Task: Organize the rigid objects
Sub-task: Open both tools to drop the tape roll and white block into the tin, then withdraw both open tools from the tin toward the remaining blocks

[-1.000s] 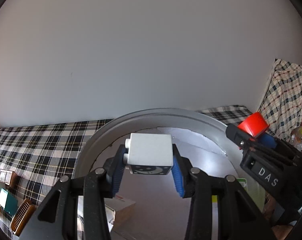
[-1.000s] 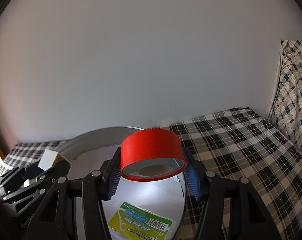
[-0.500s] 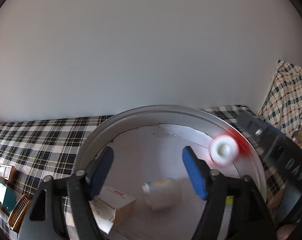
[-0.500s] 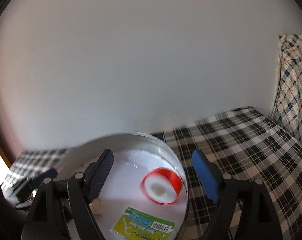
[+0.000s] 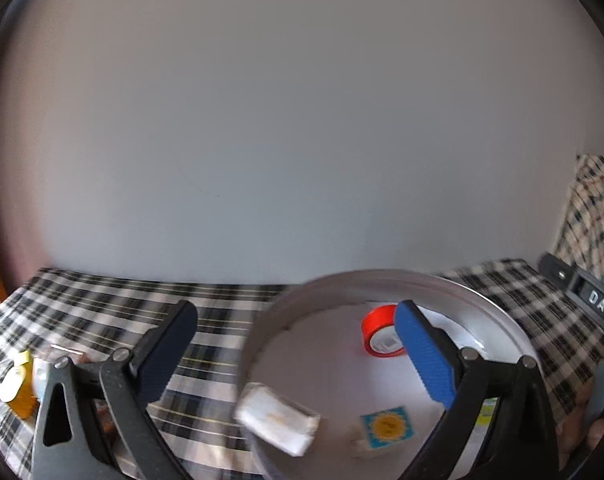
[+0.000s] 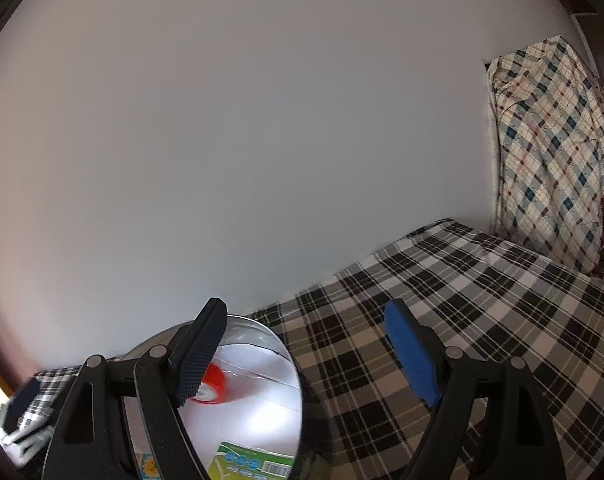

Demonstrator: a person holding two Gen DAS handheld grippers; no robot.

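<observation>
A round metal basin point(image 5: 381, 276) lined with white paper stands on the plaid cloth. In it lie the red tape roll point(image 5: 377, 332), a blurred white box point(image 5: 278, 420) by the near-left rim and a small sun-print card point(image 5: 385, 426). My left gripper point(image 5: 296, 312) hangs over the basin's left rim, its jaws still opening and holding nothing. My right gripper point(image 6: 305, 312) is open and empty over the basin's right rim point(image 6: 294, 360). The red tape roll point(image 6: 212, 386) shows behind its left finger. Its body point(image 5: 593, 308) shows at the right edge of the left wrist view.
A green packet point(image 6: 250, 464) lies in the basin. A yellow item point(image 5: 16, 388) and other small things sit on the cloth at the left. Plaid cloth point(image 6: 461, 300) stretches right to a plaid-draped upright point(image 6: 549, 152). A plain wall stands close behind.
Both grippers opened and let go. The white box and the red tape roll dropped into the basin. The left view swung left, the right view swung right.
</observation>
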